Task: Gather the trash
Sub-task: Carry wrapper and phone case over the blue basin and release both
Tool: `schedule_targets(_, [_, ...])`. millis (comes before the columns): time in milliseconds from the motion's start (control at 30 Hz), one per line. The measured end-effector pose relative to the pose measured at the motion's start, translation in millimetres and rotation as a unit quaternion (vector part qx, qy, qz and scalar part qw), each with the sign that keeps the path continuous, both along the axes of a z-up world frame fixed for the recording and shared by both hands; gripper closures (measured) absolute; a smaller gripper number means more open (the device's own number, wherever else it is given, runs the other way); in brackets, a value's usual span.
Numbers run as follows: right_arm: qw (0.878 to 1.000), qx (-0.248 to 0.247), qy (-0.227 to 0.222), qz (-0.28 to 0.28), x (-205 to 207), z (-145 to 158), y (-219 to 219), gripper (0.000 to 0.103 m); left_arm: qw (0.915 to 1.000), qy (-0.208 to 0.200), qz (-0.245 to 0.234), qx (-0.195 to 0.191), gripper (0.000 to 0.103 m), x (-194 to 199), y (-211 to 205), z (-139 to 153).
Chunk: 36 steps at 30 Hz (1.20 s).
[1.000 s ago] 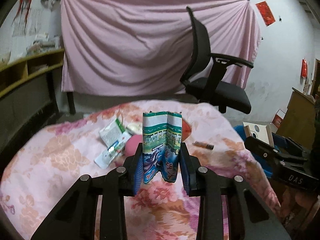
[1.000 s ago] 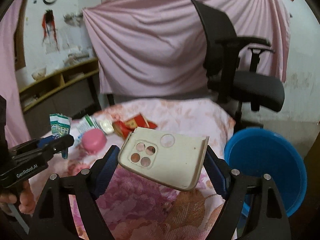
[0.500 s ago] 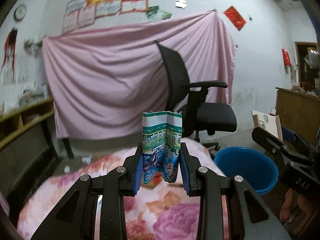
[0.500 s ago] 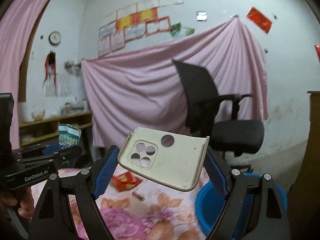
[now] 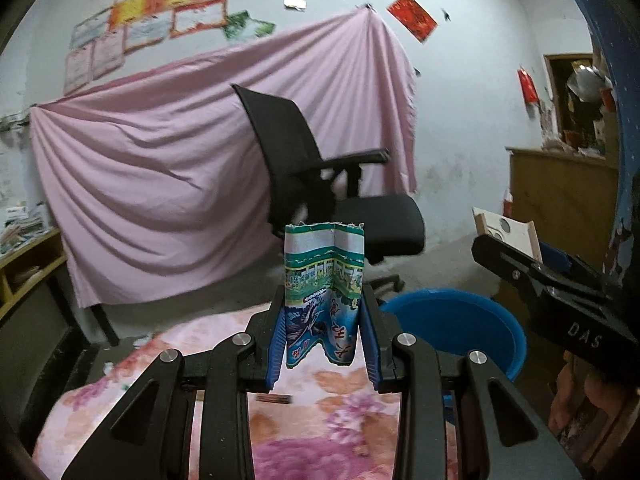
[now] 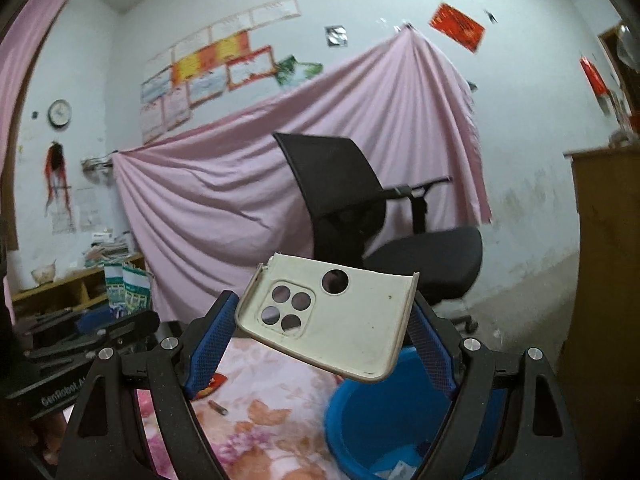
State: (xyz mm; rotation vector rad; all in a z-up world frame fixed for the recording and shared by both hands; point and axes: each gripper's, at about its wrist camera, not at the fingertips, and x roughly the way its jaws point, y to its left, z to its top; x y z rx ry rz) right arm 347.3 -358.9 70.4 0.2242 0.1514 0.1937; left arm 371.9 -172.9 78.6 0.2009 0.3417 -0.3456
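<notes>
Left gripper (image 5: 323, 322) is clamped on 1 folded snack wrapper (image 5: 323, 280), green/white top band, blue lower half; the print on it is too small to read. Wrapper stands upright between the 2 blue pads (image 5: 275, 344), its lower edge hanging free above the floral tablecloth (image 5: 320, 448). Right gripper (image 6: 320, 344) grips 1 beige phone case (image 6: 332, 316) across its width, jaws wide, pads on both long edges. Case is tilted and shows 4 small camera holes plus 1 larger round hole; its near end hides part of the cloth.

Both grippers show in each other's view: right one at the right edge of the left view with "DAS" on its body, left one at the left edge of the right view with "GenRobot.AI" partly cut off. A hand (image 5: 576, 400) under the right gripper is dim and cropped.

1 blue basin (image 6: 372, 424) sits below the table edge just under the phone case, with a few pale scraps inside, blurred. On the cloth: 1 red packet (image 6: 210, 386) mostly hidden by a finger, 1 small brown stick (image 6: 218, 407).

Behind: 1 black office chair (image 6: 360, 216), 1 pink sheet (image 5: 180, 168) on the wall, 1 wall clock (image 6: 60, 113), a cluster of paper certificates (image 6: 208, 68) unreadable, 1 red paper (image 6: 456, 26) with blurred writing
</notes>
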Motion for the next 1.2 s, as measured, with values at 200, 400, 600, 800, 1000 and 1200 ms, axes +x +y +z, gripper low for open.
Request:
schedule_targets(200, [0.999,0.004,0.036,-0.02,9.8,-11.4,-26.1,0.02,0.9987,0.043,-0.026,-0.01,0.074,25.2,-34.4,-18.3])
schedule_targets(400, [0.997,0.028,0.068,-0.033,17.3,-21.7,-49.7,0.02,0.9943,0.094,-0.045,-0.022,0.074,46.7,-56.6,-30.2])
schedule_targets(600, [0.992,0.057,0.107,-0.038,29.3,-35.6,-66.2,0.02,0.9878,0.145,-0.053,-0.016,0.073,63.3,-67.2,-44.6])
schedule_targets(800, [0.985,0.081,0.145,-0.036,36.9,-48.4,-80.3,0.02,0.9814,0.182,-0.057,-0.024,0.072,75.1,-72.7,-55.0])
schedule_targets(1000, [0.977,0.114,0.175,-0.029,42.2,-60.3,-90.6,0.019,0.9774,0.201,-0.058,-0.028,0.066,82.5,-74.5,-60.3])
schedule_targets(1200, [0.976,0.115,0.181,-0.028,42.4,-59.7,-92.2,0.018,0.9736,0.22,-0.056,-0.025,0.056,83.7,-73.2,-64.8])
